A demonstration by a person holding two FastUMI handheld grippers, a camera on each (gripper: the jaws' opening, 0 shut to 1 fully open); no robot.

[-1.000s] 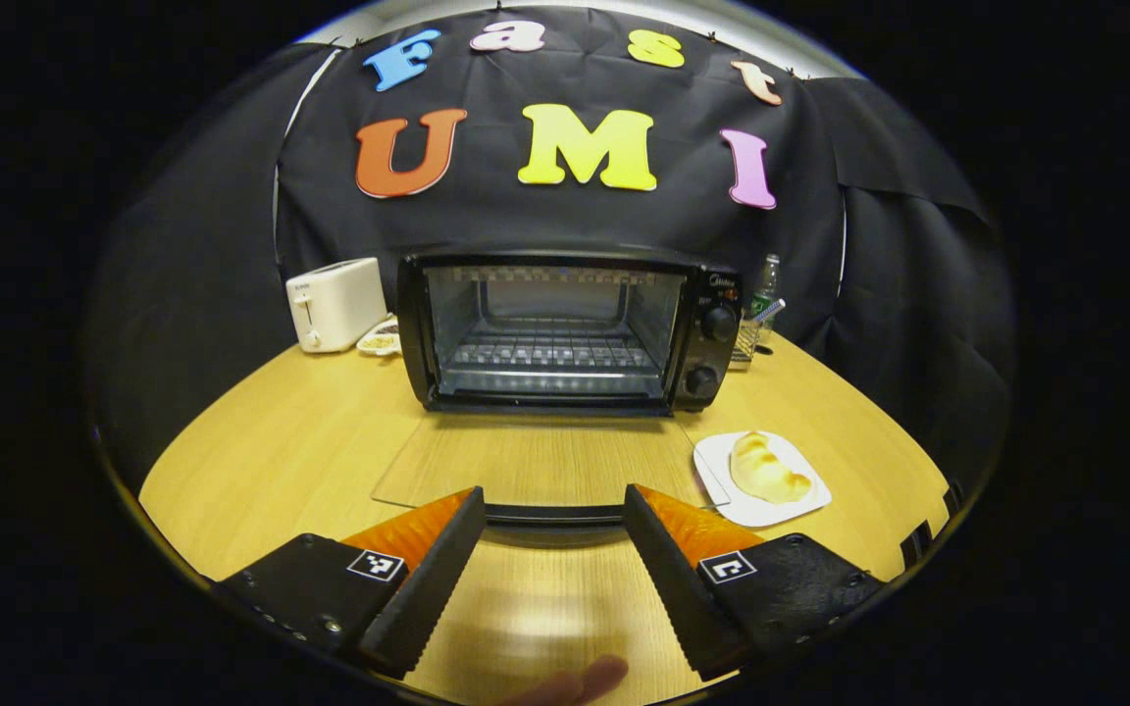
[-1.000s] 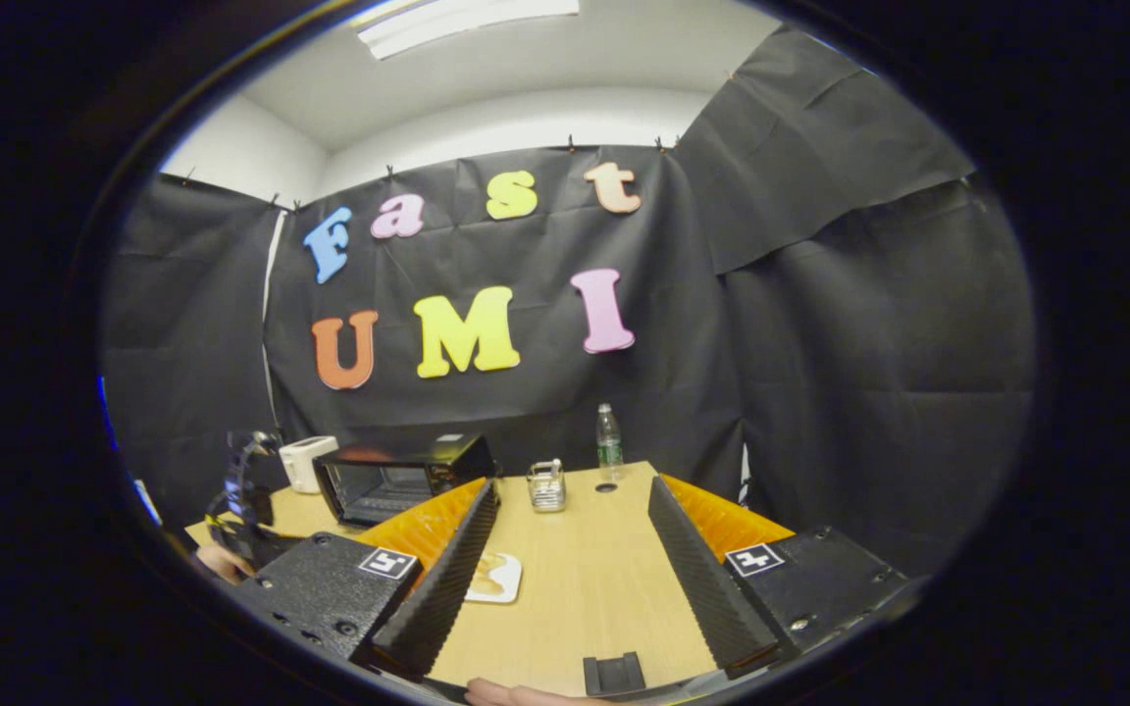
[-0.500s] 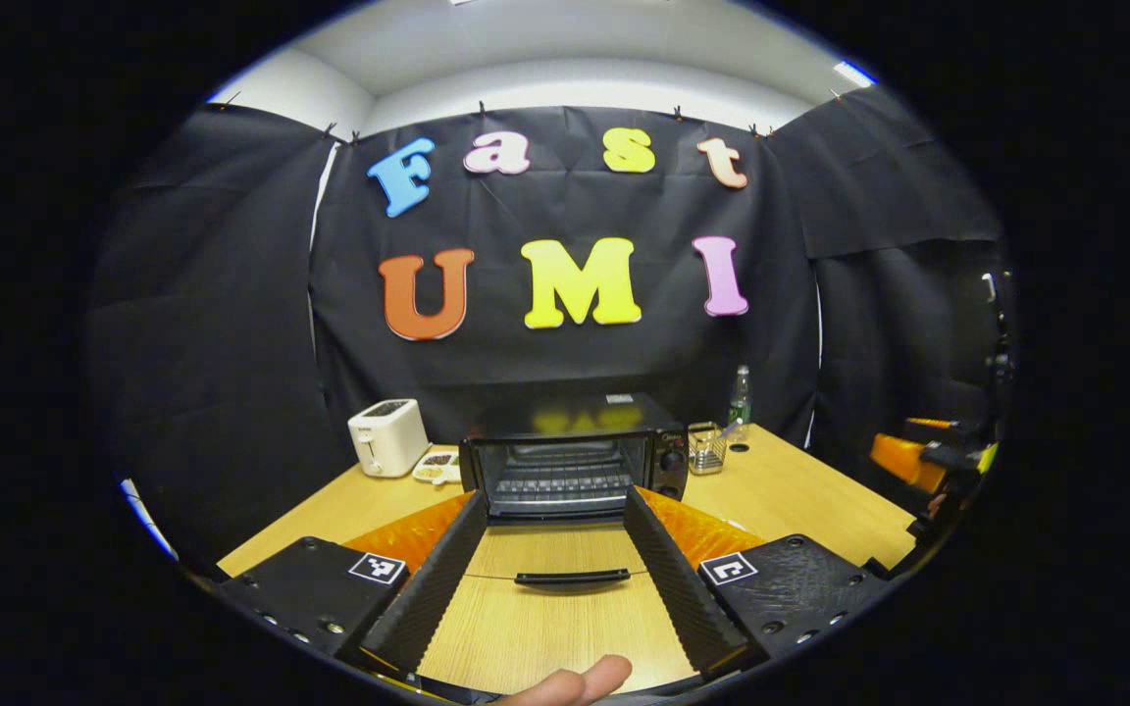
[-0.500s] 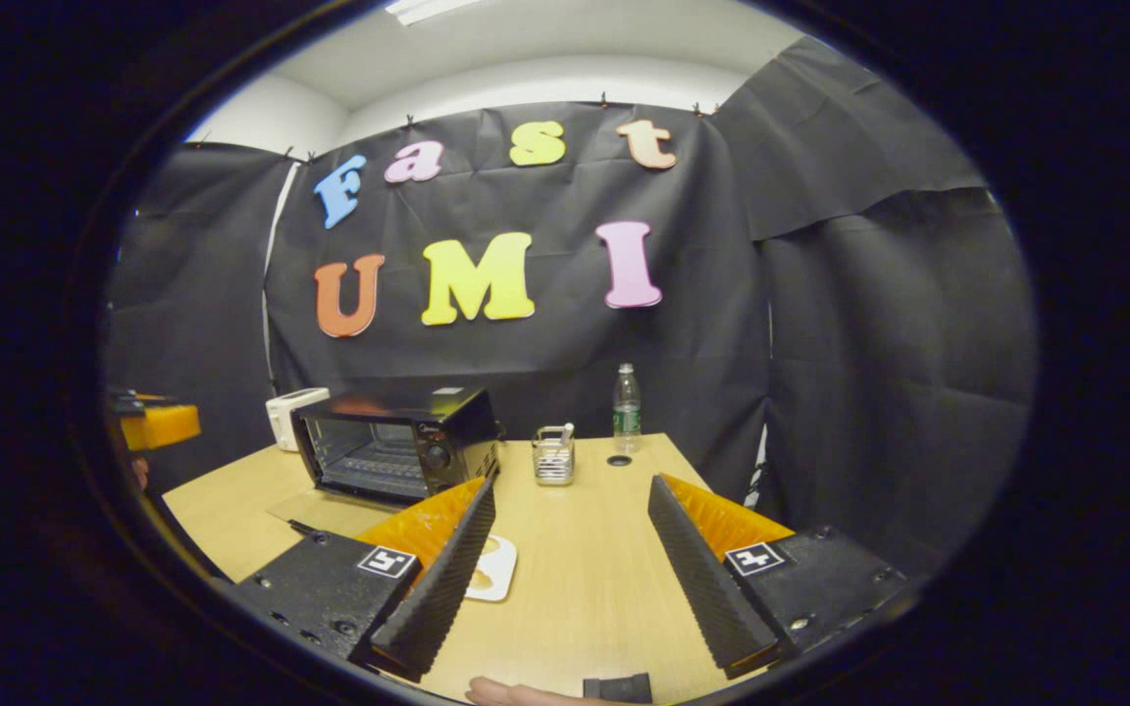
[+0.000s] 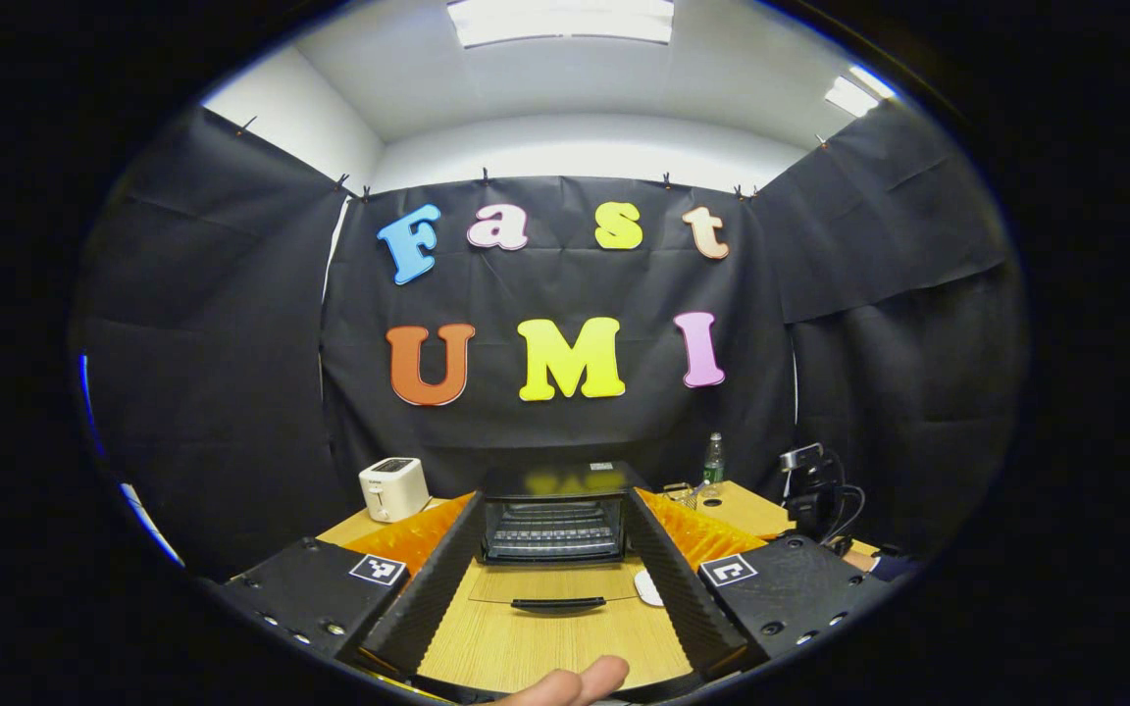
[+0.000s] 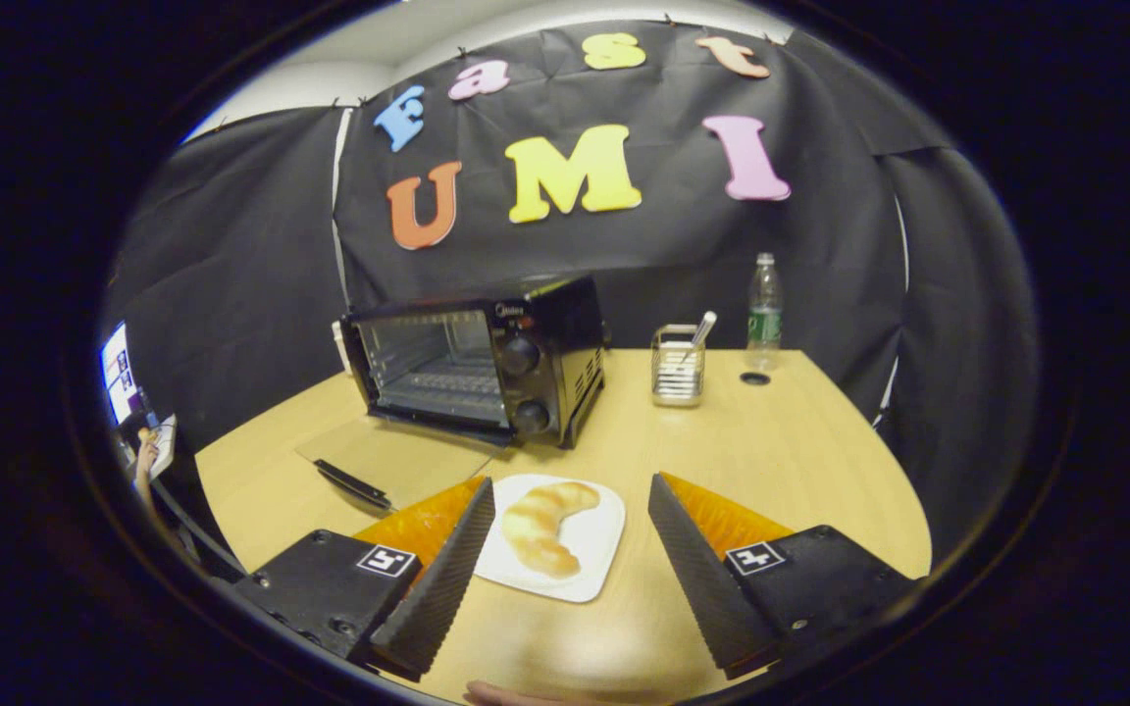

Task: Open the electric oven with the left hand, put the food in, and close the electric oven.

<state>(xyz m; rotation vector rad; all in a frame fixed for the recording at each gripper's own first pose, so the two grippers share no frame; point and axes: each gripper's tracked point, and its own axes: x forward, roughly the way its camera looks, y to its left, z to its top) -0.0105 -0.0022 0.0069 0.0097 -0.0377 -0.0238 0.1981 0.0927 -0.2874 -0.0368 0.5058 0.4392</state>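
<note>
The black electric oven (image 6: 477, 358) stands on the wooden table (image 6: 771, 441) with its glass door (image 6: 393, 461) folded down flat, wire rack visible inside. In the left gripper view the oven (image 5: 553, 520) is far ahead, door handle (image 5: 557, 604) between my fingers. My left gripper (image 5: 550, 588) is open and holds nothing, well back from the oven. A golden croissant (image 6: 540, 525) lies on a white square plate (image 6: 590, 559) in front of the oven's right side. My right gripper (image 6: 565, 559) is open just above and short of the plate, the croissant between its fingers' line.
A white toaster (image 5: 393, 487) stands left of the oven. A wire caddy (image 6: 678, 365) and a water bottle (image 6: 763, 299) stand at the back right, near a dark hole in the table (image 6: 753, 378). The other gripper and hand (image 5: 820, 490) appear at right in the left gripper view.
My left gripper has let the door handle go and pulled far back and up from the open oven. My right gripper has dropped and moved forward over the plate with the croissant.
</note>
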